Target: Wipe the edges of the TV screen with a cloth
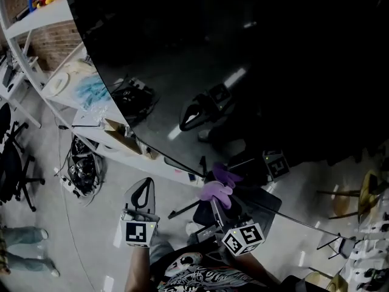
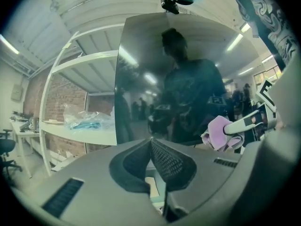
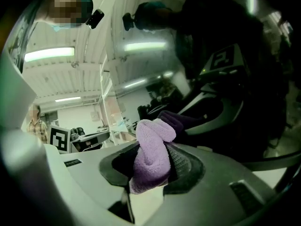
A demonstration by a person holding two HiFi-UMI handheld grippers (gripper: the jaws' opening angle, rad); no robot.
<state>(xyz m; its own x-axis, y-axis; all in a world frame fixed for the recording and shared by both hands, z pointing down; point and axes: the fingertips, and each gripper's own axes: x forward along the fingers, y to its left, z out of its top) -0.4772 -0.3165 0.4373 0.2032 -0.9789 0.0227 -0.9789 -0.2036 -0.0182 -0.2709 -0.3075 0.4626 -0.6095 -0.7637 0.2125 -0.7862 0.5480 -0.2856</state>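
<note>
The dark TV screen (image 1: 255,53) fills the upper right of the head view and mirrors the room. My right gripper (image 1: 216,201) is shut on a folded purple cloth (image 1: 217,189), and the cloth's tip lies against the screen's lower edge. In the right gripper view the cloth (image 3: 151,157) bulges up between the jaws, with its reflection just beyond on the screen (image 3: 225,55). My left gripper (image 1: 144,185) hangs shut and empty, left of and below that edge, apart from the screen. In the left gripper view its pads (image 2: 162,159) meet, and the cloth (image 2: 217,132) shows at right before the screen (image 2: 188,79).
A white shelf rack (image 1: 58,81) left of the TV carries a plastic bag with blue contents (image 1: 92,91) and a cardboard box (image 1: 120,135). A tangle of cables (image 1: 82,166) lies on the floor, beside an office chair (image 1: 12,163). Someone's legs (image 1: 21,248) stand at lower left.
</note>
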